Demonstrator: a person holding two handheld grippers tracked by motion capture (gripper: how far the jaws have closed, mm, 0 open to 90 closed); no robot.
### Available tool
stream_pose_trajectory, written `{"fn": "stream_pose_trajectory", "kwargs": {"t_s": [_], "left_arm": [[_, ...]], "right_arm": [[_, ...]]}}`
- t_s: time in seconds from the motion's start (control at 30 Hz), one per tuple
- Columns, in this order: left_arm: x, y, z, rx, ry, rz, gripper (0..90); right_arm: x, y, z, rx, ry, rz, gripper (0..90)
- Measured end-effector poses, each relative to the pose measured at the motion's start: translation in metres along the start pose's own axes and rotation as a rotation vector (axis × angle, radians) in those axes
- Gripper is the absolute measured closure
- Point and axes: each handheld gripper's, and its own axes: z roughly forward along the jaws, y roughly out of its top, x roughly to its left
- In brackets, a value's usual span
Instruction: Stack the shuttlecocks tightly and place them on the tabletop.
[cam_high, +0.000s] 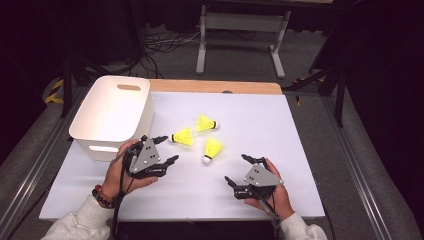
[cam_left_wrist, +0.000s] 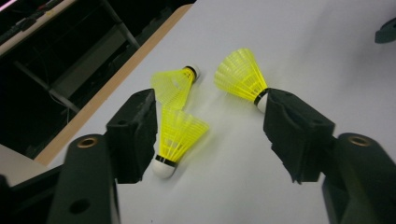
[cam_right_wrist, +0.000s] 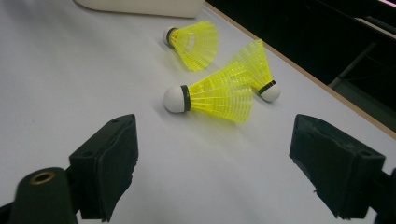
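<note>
White bin (cam_right_wrist: 140, 7) cut off by top edge in right gripper view; one shuttlecock's (cam_left_wrist: 240, 77) cork partly hidden behind a jaw in left gripper view.

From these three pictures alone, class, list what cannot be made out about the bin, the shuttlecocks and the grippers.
- White bin: in the high view its near wall hides the floor next to it; in the right gripper view the top edge cuts it off.
- Nearest shuttlecock: in the left gripper view a jaw covers part of its cork.
- Right gripper: in the left gripper view, cut off by the right edge.
</note>
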Motion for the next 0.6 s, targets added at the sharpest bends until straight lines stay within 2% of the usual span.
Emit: {"fn": "stream_pose_trajectory", "kwargs": {"t_s": [0.03,0.1,0.2,0.27,0.3,0.47,0.6], "left_arm": [[-0.001,-0.003,-0.001,0.002,0.006,0.007,35.2],[-0.001,-0.01,-0.002,-0.011,-0.012,-0.007,32.7],[-0.003,-0.016,-0.005,-0.014,-0.011,-0.017,26.7],[-0.007,-0.02,-0.007,-0.029,-0.008,-0.007,26.5],[-0.01,-0.024,-0.009,-0.037,-0.023,-0.003,23.6],[-0.018,-0.037,-0.015,-0.054,-0.019,0.003,20.3],[-0.021,-0.051,-0.02,-0.058,-0.02,-0.025,18.3]], "right_arm": [[0.0,0.0,0.0,0.002,0.001,0.001,16.1],[0.0,-0.001,0.001,0.008,0.003,0.006,16.0],[0.0,-0.001,0.001,0.013,0.008,0.006,16.0],[0.0,-0.001,0.001,0.014,0.008,0.006,15.9],[-0.001,-0.001,0.001,0.017,0.008,0.007,15.7],[-0.002,-0.002,0.001,0.017,0.008,0.013,15.0],[-0.003,-0.002,0.001,0.019,0.009,0.024,13.5]]}}
